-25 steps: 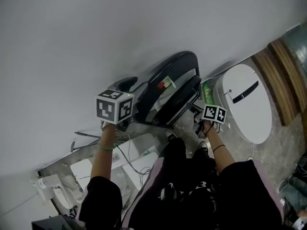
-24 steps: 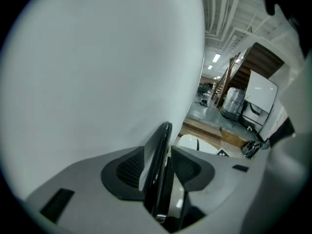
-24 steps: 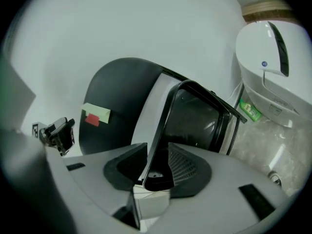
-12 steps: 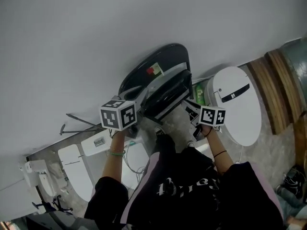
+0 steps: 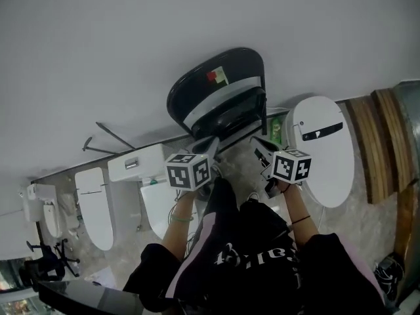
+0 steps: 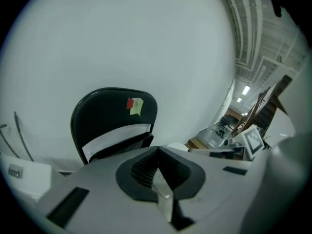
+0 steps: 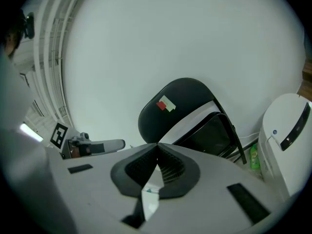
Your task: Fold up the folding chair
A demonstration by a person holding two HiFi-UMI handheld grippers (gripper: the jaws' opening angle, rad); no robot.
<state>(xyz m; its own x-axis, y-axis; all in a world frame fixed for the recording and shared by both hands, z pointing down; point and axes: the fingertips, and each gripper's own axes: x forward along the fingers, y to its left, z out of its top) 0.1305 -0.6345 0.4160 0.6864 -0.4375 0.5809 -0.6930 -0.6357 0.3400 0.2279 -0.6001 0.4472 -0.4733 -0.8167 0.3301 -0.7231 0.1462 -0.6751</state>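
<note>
**Chair folded and propped: back off cleanly**

Head view: the folding chair [image 5: 216, 87] leans against the white wall [image 5: 131, 38], with its seat swung up against the backrest, so the fold looks done. The left hand-held gripper [image 5: 211, 144] and right hand-held gripper [image 5: 257, 143] sit just below it, apart from the frame. To finish well, draw both straight away without brushing the legs, and check that the feet do not slide on the floor. Count: one chair, two hand-held grippers, one green bottle [image 5: 279, 128] beside a white rounded unit [image 5: 321, 149].

Left gripper view: this hand-held gripper's jaws have just closed and meet with nothing between them. The chair [image 6: 105, 118] stands beyond them, untouched. It carries one sticker patch [image 6: 135, 105], red next to pale yellow.

Right gripper view: here too the jaws have just closed and are empty. The chair [image 7: 180, 106] is ahead, tilted in frame, with the bottle by its legs. One chair, one bottle.
</note>
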